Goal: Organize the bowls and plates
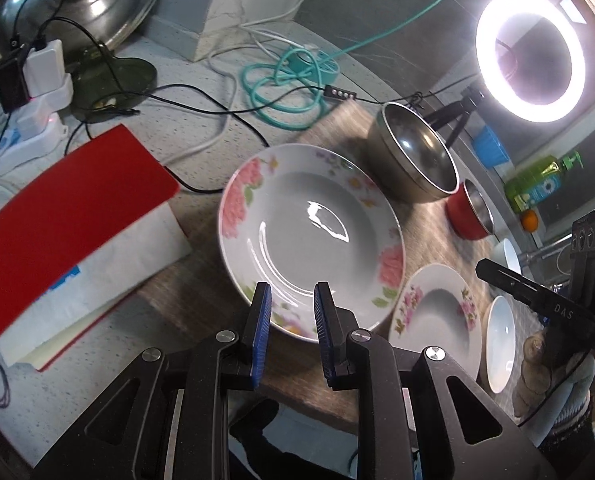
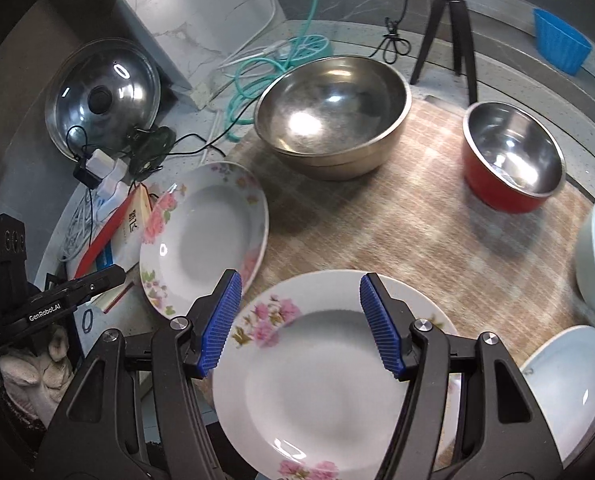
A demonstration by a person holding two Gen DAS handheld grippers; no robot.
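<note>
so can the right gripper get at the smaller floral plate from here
Probably yes: the right gripper is open directly above the smaller floral plate, with nothing lying on it or between them.

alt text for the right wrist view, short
The open right gripper hovers over a small floral plate on a woven mat. Behind sit a larger floral plate, a big steel bowl and a red bowl.

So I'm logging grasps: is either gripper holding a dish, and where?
Neither. The left gripper is open over the large floral plate's near rim; the right gripper is open above the smaller floral plate.
</note>
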